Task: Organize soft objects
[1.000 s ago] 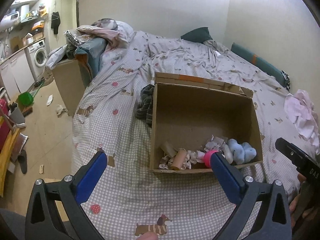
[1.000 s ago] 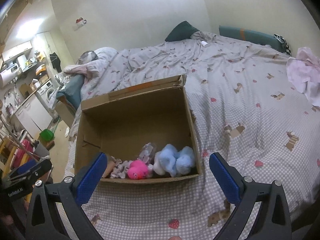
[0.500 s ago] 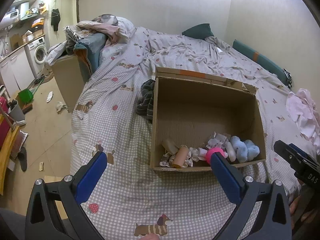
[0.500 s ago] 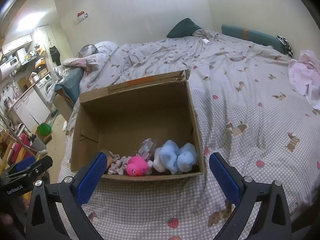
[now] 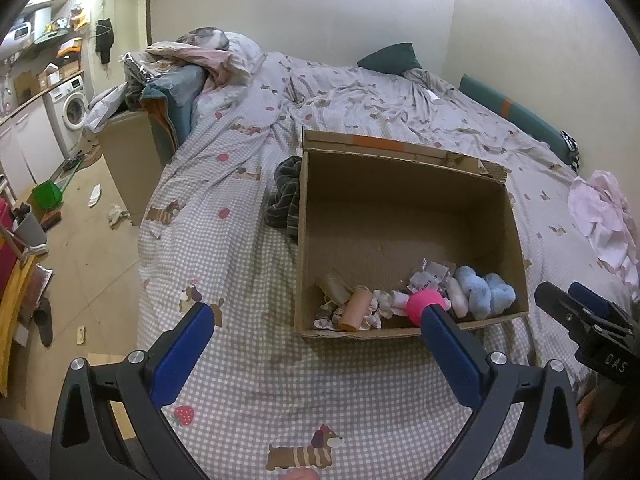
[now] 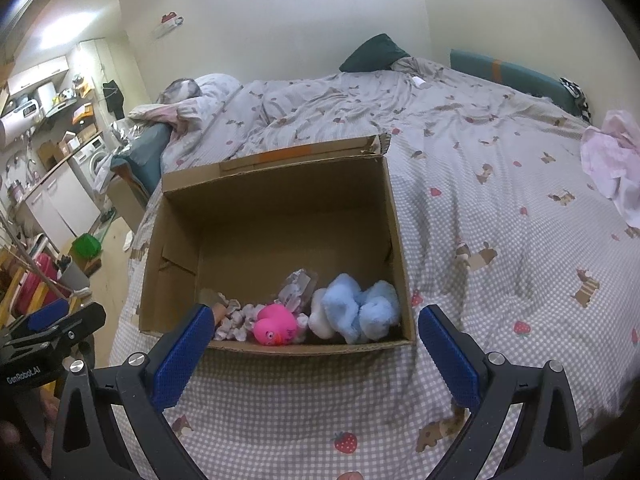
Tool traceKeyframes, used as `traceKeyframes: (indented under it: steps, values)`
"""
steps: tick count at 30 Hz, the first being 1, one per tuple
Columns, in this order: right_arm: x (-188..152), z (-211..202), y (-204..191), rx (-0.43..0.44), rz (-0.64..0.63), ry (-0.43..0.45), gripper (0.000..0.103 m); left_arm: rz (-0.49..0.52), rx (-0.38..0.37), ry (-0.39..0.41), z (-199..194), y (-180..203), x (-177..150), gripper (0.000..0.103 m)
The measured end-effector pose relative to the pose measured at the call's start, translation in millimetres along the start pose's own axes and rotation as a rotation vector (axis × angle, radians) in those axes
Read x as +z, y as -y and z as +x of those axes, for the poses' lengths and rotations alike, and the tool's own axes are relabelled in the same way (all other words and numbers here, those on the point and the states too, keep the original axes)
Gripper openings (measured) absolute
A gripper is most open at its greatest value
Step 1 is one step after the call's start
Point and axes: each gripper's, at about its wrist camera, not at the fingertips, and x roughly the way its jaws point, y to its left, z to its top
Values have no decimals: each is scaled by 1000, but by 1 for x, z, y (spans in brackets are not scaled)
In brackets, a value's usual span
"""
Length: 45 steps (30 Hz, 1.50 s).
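Note:
An open cardboard box point(image 5: 400, 168) point(image 6: 276, 168) sits on the bed. Along its near wall lie a pink rubber duck point(image 6: 276, 325) point(image 5: 426, 301), a blue plush toy point(image 6: 360, 312) point(image 5: 486, 294), crumpled wrappers point(image 6: 296, 284) and cardboard tubes point(image 5: 356, 306). My left gripper point(image 5: 316, 330) hangs open above the bedspread, just before the box's near left corner, holding nothing. My right gripper point(image 6: 314, 332) is open and empty too, straddling the box's near wall from above. Each gripper shows at the edge of the other's view.
A dark striped cloth point(image 5: 286, 196) lies against the box's left side. A pink garment point(image 6: 612, 160) point(image 5: 604, 216) lies on the bed at right. Pillows and bedding point(image 5: 192, 60) pile at the head. Left of the bed is littered floor with a washing machine point(image 5: 74, 110).
Both grippers have drawn back and risen a little from the box, so it sits slightly farther away in both views. Both stay open; the box's contents have not moved.

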Motion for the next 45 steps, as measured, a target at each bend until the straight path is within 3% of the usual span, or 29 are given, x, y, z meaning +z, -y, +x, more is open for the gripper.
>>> traceKeyframes:
  steps: [45]
  values:
    - [0,0,-5,-9,-18,-1,103,1,-24,-16,0,-1,-2,103]
